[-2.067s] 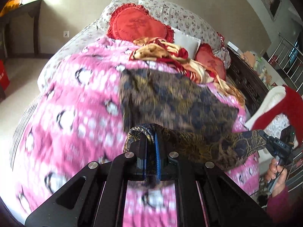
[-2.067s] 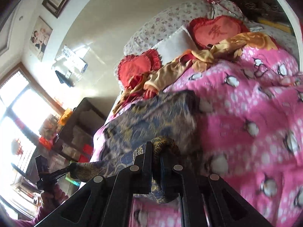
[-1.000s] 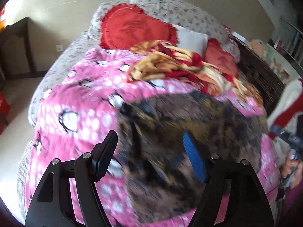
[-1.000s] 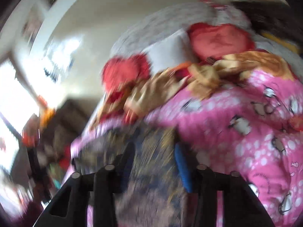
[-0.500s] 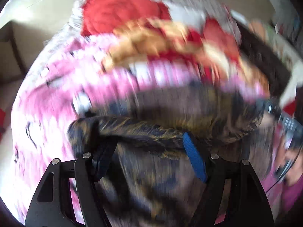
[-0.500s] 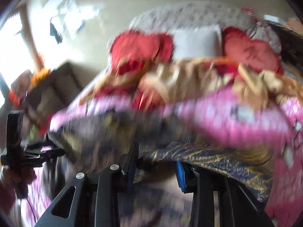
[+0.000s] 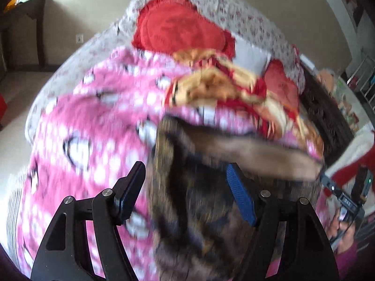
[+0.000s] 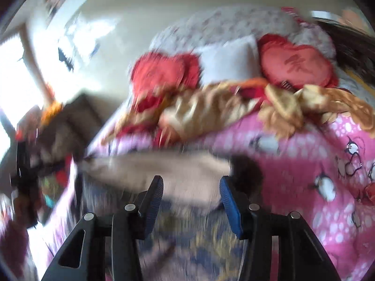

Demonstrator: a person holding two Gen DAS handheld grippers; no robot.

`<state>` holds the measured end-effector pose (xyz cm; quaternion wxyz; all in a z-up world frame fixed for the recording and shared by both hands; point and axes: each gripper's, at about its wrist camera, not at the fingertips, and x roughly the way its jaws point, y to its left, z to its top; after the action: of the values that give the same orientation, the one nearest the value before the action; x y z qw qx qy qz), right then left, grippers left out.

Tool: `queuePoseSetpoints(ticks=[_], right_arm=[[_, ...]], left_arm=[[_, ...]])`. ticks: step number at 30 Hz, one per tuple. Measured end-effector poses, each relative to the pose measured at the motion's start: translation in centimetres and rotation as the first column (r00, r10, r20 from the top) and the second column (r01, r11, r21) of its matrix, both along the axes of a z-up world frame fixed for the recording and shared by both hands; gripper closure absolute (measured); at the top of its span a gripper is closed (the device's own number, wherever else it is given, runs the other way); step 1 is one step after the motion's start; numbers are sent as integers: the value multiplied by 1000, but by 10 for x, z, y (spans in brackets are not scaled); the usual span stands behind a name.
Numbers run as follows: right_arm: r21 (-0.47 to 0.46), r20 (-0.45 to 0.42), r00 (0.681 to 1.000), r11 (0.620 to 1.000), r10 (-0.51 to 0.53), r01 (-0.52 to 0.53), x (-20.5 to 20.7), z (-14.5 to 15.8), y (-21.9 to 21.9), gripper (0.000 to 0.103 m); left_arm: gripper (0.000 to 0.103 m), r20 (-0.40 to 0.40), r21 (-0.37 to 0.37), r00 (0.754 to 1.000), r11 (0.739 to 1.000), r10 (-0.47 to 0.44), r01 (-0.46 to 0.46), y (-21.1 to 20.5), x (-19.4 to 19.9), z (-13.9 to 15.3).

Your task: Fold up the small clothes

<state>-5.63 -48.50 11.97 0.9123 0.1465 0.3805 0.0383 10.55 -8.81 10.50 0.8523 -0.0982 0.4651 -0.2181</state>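
Both pictures are smeared, so small details are hard to see. The dark cloth (image 7: 206,210) with a gold and blue pattern lies on the pink penguin blanket (image 7: 93,121), in front of both grippers. Its near end runs out of the bottom of each picture, so its whole shape is hidden. A pale brown band crosses its far side; this looks like an edge of the cloth turned over, but the blur makes that hard to tell.

The left gripper (image 7: 187,187) has its jaws wide apart. Nothing is pinched between them, and the cloth lies under the gap. The right gripper (image 8: 191,194) also has its jaws apart, with the blurry cloth showing below and between them. Its jaws have just been opening, and no pad presses on the cloth.

About two seconds ago both grippers were clamped on the cloth and held it stretched between them. Now both have let go. Half a second ago a fold of cloth hung just in front of the jaws; now it lies lower on the blanket.

Behind the cloth sit a red and gold blanket (image 7: 225,89), a red heart pillow (image 7: 178,25) and a white pillow (image 8: 229,56).
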Motion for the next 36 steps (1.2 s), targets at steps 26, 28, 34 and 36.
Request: queuePoseSetpoints(ticks=[26,28,34,36], right_arm=[[-84,-176,955,963,239,-257,10,-38,50,55],[-104,-172,973,980,151,-171,36,-42,41,55],[-14,-30,986,986,-165,165,73,-9,-11,55],[59,-29,990,988,-141,143,47,-6,-18,54]], left_arm=[[31,-89,142,987,979,-135,147,-68,13,-41],[31,-68,105,994,990,-92,98,-70,30,-32],[30,-76,-61,997,998,24,-29,-21,35,2],[30,-52,-32,999,999,-3,1,-6,16,4]])
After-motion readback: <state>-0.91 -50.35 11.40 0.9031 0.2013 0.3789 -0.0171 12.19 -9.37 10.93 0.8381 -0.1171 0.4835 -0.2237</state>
